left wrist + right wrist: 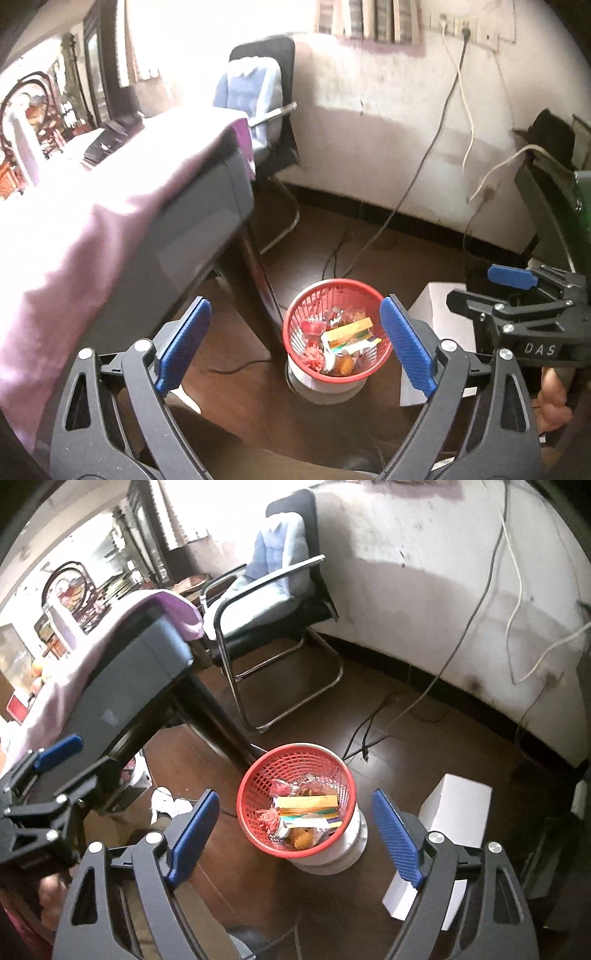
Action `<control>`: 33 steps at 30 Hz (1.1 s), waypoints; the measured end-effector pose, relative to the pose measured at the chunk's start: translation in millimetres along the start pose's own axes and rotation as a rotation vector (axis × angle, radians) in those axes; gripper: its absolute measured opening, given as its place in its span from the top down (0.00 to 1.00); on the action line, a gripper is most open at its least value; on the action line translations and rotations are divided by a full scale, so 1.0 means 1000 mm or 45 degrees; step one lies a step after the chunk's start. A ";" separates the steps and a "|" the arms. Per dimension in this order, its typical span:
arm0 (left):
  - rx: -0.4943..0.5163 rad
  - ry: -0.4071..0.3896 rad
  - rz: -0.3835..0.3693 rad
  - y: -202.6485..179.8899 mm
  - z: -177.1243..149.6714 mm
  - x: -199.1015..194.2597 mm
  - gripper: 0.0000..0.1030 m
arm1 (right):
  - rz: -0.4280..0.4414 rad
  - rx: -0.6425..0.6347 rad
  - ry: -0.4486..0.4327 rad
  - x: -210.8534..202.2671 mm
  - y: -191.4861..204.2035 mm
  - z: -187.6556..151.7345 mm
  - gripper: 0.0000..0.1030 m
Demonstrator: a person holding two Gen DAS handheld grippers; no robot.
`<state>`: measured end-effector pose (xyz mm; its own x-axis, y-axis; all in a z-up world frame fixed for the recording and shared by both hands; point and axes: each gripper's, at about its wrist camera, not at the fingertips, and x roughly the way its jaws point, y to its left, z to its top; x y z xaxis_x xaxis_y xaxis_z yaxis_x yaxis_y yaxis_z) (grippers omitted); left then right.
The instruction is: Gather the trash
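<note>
Both spread wide, holding nothing — left gripper (295,347) and right gripper (295,834). Lower centre of each frame: red basket (255,794) on a white bucket (347,853), filled with trash (306,812) — wrappers, cartons. Worktop (207,206) upper left.

A table (122,686) draped in pink cloth (92,236) stands left of the claws. A black chair (280,602) with a blue cushion (247,96) sits beyond it. Cables (436,679) trail ahead; a white box (454,812) lies right.
</note>
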<state>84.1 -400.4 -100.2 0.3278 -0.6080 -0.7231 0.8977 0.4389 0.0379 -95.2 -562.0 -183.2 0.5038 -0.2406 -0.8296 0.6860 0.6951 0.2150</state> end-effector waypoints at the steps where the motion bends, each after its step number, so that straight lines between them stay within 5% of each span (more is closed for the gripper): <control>1: -0.007 -0.018 0.004 0.001 -0.001 -0.009 0.11 | -0.001 -0.012 -0.003 -0.005 0.002 -0.002 0.16; 15: -0.021 -0.155 0.065 -0.011 -0.028 -0.089 0.07 | -0.016 -0.189 -0.070 -0.081 0.030 -0.038 0.09; 33: -0.024 0.003 0.069 -0.021 -0.046 -0.055 0.07 | 0.014 -0.082 0.024 -0.051 0.011 -0.061 0.06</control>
<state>33.6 -345.8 -93.5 0.3751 -0.5817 -0.7218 0.8730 0.4834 0.0642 -144.9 -500.8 -169.5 0.5004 -0.2205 -0.8372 0.6450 0.7400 0.1906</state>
